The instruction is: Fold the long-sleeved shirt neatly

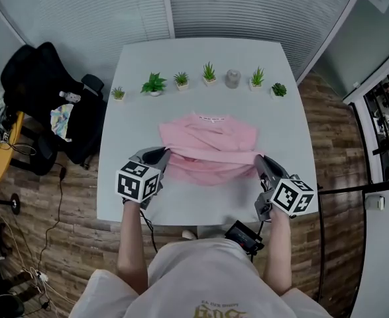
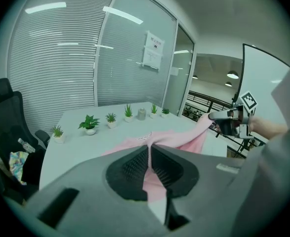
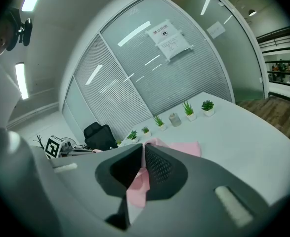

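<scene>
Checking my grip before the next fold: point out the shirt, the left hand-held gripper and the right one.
shirt (image 1: 211, 136), head view, flat panel below the collar.
left hand-held gripper (image 1: 164, 154), head view, between its fingertips, on the shirt's edge.
right hand-held gripper (image 1: 260, 159), head view, between its fingertips, on the shirt's edge.

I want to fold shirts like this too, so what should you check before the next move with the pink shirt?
1. Left gripper shut on the shirt edge: ok.
2. Right gripper shut on the opposite edge: ok.
3. Both grippers about level with each other, so the fold runs straight: ok.
4. Plants stand apart from the shirt: ok.
5. Sleeves lying flat under the lifted part: cannot tell.
</scene>
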Demonstrator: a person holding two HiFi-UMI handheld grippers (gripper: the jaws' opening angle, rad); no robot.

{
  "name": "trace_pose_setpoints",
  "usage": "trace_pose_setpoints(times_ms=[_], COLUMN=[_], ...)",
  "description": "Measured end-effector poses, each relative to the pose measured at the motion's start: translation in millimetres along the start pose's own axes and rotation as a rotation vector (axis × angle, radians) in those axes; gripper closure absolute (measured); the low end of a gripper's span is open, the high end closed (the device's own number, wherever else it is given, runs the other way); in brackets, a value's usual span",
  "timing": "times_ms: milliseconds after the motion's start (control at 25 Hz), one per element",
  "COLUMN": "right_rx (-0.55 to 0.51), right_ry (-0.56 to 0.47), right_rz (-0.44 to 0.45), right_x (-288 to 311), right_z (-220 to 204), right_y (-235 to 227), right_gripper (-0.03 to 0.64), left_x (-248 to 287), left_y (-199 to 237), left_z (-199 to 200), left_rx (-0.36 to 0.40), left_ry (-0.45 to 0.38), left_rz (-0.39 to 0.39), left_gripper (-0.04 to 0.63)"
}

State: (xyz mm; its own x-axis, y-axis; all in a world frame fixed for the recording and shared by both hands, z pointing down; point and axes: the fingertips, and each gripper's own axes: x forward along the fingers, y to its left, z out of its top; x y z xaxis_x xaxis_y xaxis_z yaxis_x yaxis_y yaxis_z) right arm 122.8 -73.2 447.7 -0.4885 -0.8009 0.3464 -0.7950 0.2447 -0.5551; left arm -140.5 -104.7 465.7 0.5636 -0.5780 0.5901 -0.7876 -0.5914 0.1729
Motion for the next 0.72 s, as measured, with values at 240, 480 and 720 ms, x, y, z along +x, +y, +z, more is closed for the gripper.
trace_pose_setpoints(times_ms=[240,480,720], right_rx=[0.011,0.012,0.006], right_ry=[-0.007,0.0,0.017], right_rz=[0.003,0.008,0.012], right_x=[21,44,70], right_z=[13,26,36], right_y=[-10,-18,-30], right_gripper=[0.591,0.591,0.591], left_x=[18,37,60], left_y=[13,27,43], left_z=[12,21,28], left_rx=[0.01,-0.01,-0.04], left_ry=[0.013,0.017,0.02], left_rz=[0.006,0.007,0.023], left_gripper=[0.572,0.572,0.572])
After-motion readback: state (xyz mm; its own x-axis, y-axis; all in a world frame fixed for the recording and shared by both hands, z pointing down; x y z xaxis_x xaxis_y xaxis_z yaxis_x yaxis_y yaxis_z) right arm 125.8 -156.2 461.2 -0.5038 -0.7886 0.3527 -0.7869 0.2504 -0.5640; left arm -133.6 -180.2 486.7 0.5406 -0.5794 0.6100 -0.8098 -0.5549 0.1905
